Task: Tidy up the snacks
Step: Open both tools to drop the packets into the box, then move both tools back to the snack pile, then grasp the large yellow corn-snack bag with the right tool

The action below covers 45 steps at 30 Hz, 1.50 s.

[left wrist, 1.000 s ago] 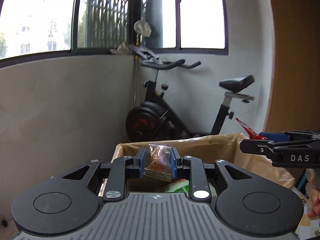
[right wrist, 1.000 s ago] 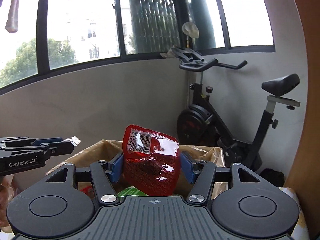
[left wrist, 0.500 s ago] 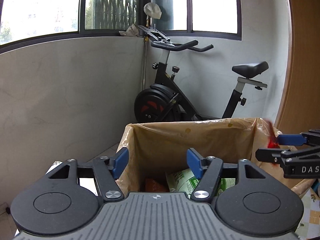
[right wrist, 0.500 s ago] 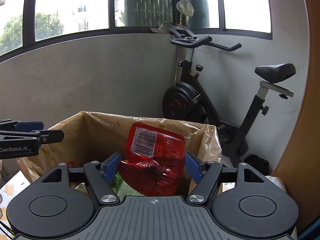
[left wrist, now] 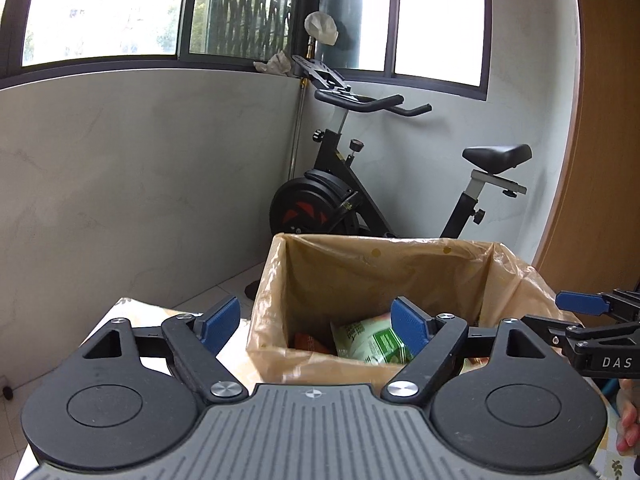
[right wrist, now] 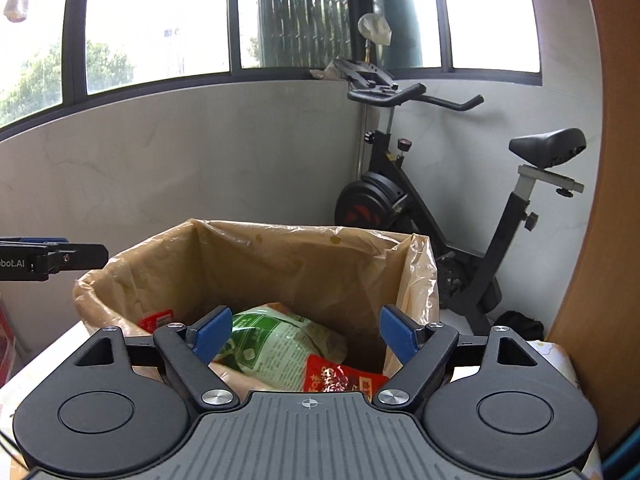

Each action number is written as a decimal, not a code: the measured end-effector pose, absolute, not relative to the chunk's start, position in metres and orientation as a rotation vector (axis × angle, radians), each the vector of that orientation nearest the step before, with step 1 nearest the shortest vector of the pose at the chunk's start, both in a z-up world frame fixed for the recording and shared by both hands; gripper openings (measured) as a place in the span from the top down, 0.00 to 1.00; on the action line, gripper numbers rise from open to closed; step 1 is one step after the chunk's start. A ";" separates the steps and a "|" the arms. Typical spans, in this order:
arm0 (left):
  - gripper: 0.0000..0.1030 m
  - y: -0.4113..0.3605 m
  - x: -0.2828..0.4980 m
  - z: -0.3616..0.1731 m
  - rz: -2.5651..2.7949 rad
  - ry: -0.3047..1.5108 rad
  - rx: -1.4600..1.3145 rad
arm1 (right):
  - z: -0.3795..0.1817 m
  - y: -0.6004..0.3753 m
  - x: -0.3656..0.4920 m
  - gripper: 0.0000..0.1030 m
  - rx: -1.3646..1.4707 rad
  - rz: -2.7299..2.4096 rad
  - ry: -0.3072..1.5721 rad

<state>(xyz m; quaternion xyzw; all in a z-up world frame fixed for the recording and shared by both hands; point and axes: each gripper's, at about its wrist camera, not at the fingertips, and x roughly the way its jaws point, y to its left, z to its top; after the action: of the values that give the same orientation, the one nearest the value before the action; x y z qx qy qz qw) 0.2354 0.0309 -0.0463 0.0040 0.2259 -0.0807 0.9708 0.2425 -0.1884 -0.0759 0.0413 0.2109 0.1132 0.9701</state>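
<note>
A box lined with a tan plastic bag point(left wrist: 380, 264) point(right wrist: 280, 256) stands just ahead of both grippers. Inside lie a green snack bag point(right wrist: 276, 344) point(left wrist: 368, 340), a red snack packet point(right wrist: 344, 376) and another red packet point(right wrist: 158, 318) at the left wall. My left gripper point(left wrist: 316, 324) is open and empty over the box's near left edge. My right gripper point(right wrist: 306, 330) is open and empty above the box's near side. The right gripper shows at the right of the left wrist view point(left wrist: 592, 320); the left gripper shows at the left of the right wrist view point(right wrist: 52, 258).
A black exercise bike point(left wrist: 360, 196) point(right wrist: 440, 216) stands behind the box against the grey wall under windows. A wooden panel point(right wrist: 612, 200) rises at the right. The box stands on a table with a patterned cloth point(left wrist: 616, 456).
My left gripper opened and let go of the small clear-wrapped snack. My right gripper opened and the red packet dropped into the box. Both grippers tilted down toward the box.
</note>
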 end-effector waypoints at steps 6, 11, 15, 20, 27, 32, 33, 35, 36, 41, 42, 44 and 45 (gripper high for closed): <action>0.18 0.047 0.206 -0.056 -0.180 0.475 -0.007 | -0.086 -0.190 0.206 0.24 0.073 0.239 0.371; 0.18 0.061 0.182 -0.075 -0.175 0.490 0.023 | -0.099 -0.193 0.179 0.23 0.108 0.235 0.321; 0.18 0.066 0.167 -0.097 -0.195 0.529 0.026 | -0.114 -0.191 0.163 0.23 0.106 0.236 0.279; 0.18 0.062 0.168 -0.130 -0.222 0.608 0.010 | -0.138 -0.185 0.158 0.23 0.116 0.236 0.313; 0.18 0.055 0.170 -0.158 -0.221 0.652 -0.027 | -0.181 -0.164 0.154 0.23 0.110 0.309 0.426; 0.18 0.068 0.170 -0.166 -0.201 0.674 -0.010 | -0.198 -0.134 0.152 0.21 -0.037 0.446 0.456; 0.18 0.073 0.170 -0.166 -0.195 0.676 -0.019 | -0.200 -0.128 0.152 0.20 -0.054 0.472 0.461; 0.18 0.080 0.164 -0.168 -0.181 0.679 -0.037 | -0.203 -0.116 0.153 0.19 -0.072 0.521 0.474; 0.18 0.084 0.163 -0.169 -0.176 0.679 -0.043 | -0.203 -0.110 0.155 0.19 -0.084 0.545 0.482; 0.18 0.094 0.155 -0.175 -0.167 0.681 -0.082 | -0.207 -0.079 0.165 0.14 -0.194 0.618 0.510; 0.18 0.094 0.154 -0.176 -0.167 0.683 -0.086 | -0.208 -0.074 0.168 0.14 -0.207 0.623 0.519; 0.18 0.095 0.151 -0.179 -0.173 0.686 -0.090 | -0.208 -0.066 0.175 0.11 -0.228 0.624 0.532; 0.18 0.096 0.150 -0.181 -0.177 0.688 -0.091 | -0.208 -0.063 0.179 0.07 -0.239 0.626 0.531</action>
<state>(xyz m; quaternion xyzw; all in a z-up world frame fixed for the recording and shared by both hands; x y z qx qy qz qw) 0.1502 0.0962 -0.1809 -0.0445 0.3367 -0.0864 0.9366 0.1785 -0.0629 -0.2076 -0.1157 0.2573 0.3037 0.9100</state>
